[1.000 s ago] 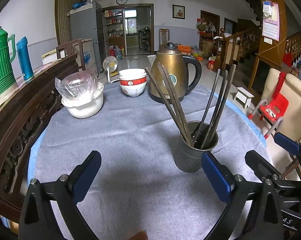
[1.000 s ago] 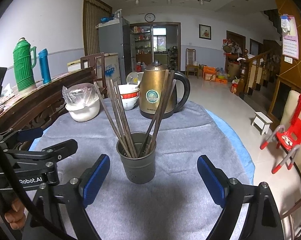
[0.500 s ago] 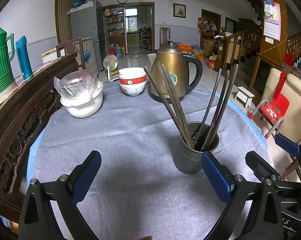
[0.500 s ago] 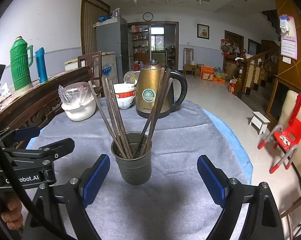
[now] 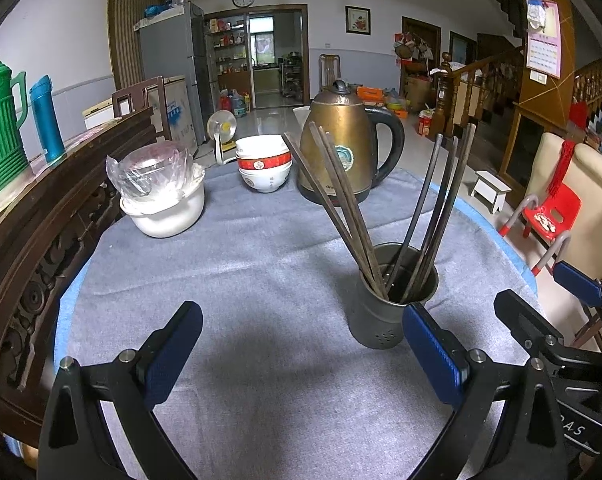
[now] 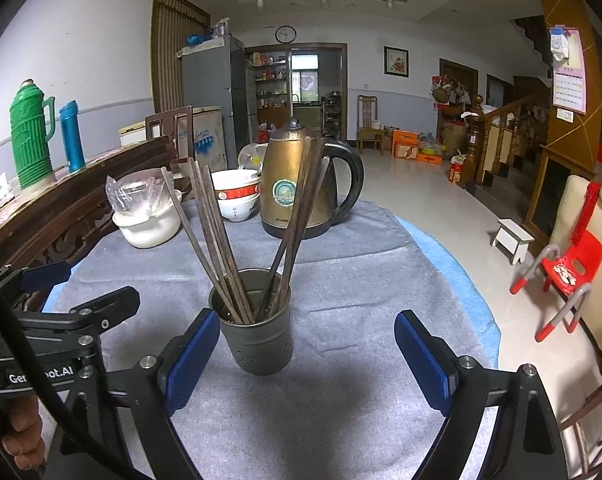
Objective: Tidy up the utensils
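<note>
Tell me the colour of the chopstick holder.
Dark grey holder, perforated near its base; clearest in the right wrist view.

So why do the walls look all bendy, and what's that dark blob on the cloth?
Left wrist view: the fisheye lens curves the room and leaves black corners; the dark blob on the grey cloth is a soft shadow between the open left tongs. Right wrist view: same curving, with a shadow beside the chopstick cup, between the open right tongs; the table things look sharp.

My left gripper (image 5: 301, 354) spread wide with nothing held, over my grey tablecloth (image 5: 241, 280), dark perforated utensil holder (image 5: 385, 312) beside its right pad, chopsticks (image 5: 341, 208) fanned inside, brass kettle (image 5: 343, 144) and stacked bowls (image 5: 264, 164) beyond.
</note>
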`<action>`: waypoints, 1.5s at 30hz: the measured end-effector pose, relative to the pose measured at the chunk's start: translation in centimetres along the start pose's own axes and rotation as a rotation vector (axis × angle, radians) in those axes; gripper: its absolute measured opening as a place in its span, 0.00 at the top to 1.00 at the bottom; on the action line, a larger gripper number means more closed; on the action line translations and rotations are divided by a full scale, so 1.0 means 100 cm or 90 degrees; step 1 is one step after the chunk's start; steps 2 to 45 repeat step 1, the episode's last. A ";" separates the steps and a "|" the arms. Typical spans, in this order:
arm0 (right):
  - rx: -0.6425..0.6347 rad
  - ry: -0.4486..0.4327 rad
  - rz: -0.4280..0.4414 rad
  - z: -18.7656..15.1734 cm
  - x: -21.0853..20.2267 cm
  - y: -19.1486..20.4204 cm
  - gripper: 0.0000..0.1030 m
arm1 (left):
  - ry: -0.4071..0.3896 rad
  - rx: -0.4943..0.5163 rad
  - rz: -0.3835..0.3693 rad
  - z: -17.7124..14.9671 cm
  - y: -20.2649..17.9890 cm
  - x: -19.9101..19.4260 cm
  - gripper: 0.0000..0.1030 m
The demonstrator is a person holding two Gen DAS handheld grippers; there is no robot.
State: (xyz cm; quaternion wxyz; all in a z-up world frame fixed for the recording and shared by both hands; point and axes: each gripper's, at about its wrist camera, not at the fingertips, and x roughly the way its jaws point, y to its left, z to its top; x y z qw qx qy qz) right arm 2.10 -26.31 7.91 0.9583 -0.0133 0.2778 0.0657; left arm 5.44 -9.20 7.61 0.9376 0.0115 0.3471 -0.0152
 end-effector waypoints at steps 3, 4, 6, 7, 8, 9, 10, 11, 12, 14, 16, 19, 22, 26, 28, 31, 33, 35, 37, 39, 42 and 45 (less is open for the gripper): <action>0.001 0.000 0.000 0.000 0.000 -0.001 0.12 | 0.000 0.001 0.001 0.000 0.000 0.000 0.03; 0.001 0.000 0.000 0.000 0.000 -0.001 0.12 | 0.000 0.001 0.001 0.000 0.000 0.000 0.03; 0.001 0.000 0.000 0.000 0.000 -0.001 0.12 | 0.000 0.001 0.001 0.000 0.000 0.000 0.03; 0.001 0.000 0.000 0.000 0.000 -0.001 0.12 | 0.000 0.001 0.001 0.000 0.000 0.000 0.03; 0.001 0.000 0.000 0.000 0.000 -0.001 0.12 | 0.000 0.001 0.001 0.000 0.000 0.000 0.03; 0.001 0.000 0.000 0.000 0.000 -0.001 0.12 | 0.000 0.001 0.001 0.000 0.000 0.000 0.03; 0.001 0.000 0.000 0.000 0.000 -0.001 0.12 | 0.000 0.001 0.001 0.000 0.000 0.000 0.03; 0.001 0.000 0.000 0.000 0.000 -0.001 0.12 | 0.000 0.001 0.001 0.000 0.000 0.000 0.03; 0.001 0.000 0.000 0.000 0.000 -0.001 0.12 | 0.000 0.001 0.001 0.000 0.000 0.000 0.03; 0.001 0.000 0.000 0.000 0.000 -0.001 0.12 | 0.000 0.001 0.001 0.000 0.000 0.000 0.03; 0.001 0.000 0.000 0.000 0.000 -0.001 0.12 | 0.000 0.001 0.001 0.000 0.000 0.000 0.03; 0.001 0.000 0.000 0.000 0.000 -0.001 0.12 | 0.000 0.001 0.001 0.000 0.000 0.000 0.03; 0.001 0.000 0.000 0.000 0.000 -0.001 0.12 | 0.000 0.001 0.001 0.000 0.000 0.000 0.03; 0.001 0.000 0.000 0.000 0.000 -0.001 0.12 | 0.000 0.001 0.001 0.000 0.000 0.000 0.03; 0.001 0.000 0.000 0.000 0.000 -0.001 0.12 | 0.000 0.001 0.001 0.000 0.000 0.000 0.03; 0.001 0.000 0.000 0.000 0.000 -0.001 0.12 | 0.000 0.001 0.001 0.000 0.000 0.000 0.03; 0.001 0.000 0.000 0.000 0.000 -0.001 0.12 | 0.000 0.001 0.001 0.000 0.000 0.000 0.03; 0.001 0.000 0.000 0.000 0.000 -0.001 0.12 | 0.000 0.001 0.001 0.000 0.000 0.000 0.03; 0.001 0.000 0.000 0.000 0.000 -0.001 0.12 | 0.000 0.001 0.001 0.000 0.000 0.000 0.03; 0.001 0.000 0.000 0.000 0.000 -0.001 0.12 | 0.000 0.001 0.001 0.000 0.000 0.000 0.03; 0.001 0.000 0.000 0.000 0.000 -0.001 0.12 | 0.000 0.001 0.001 0.000 0.000 0.000 0.03; 0.001 0.000 0.000 0.000 0.000 -0.001 0.12 | 0.000 0.001 0.001 0.000 0.000 0.000 0.03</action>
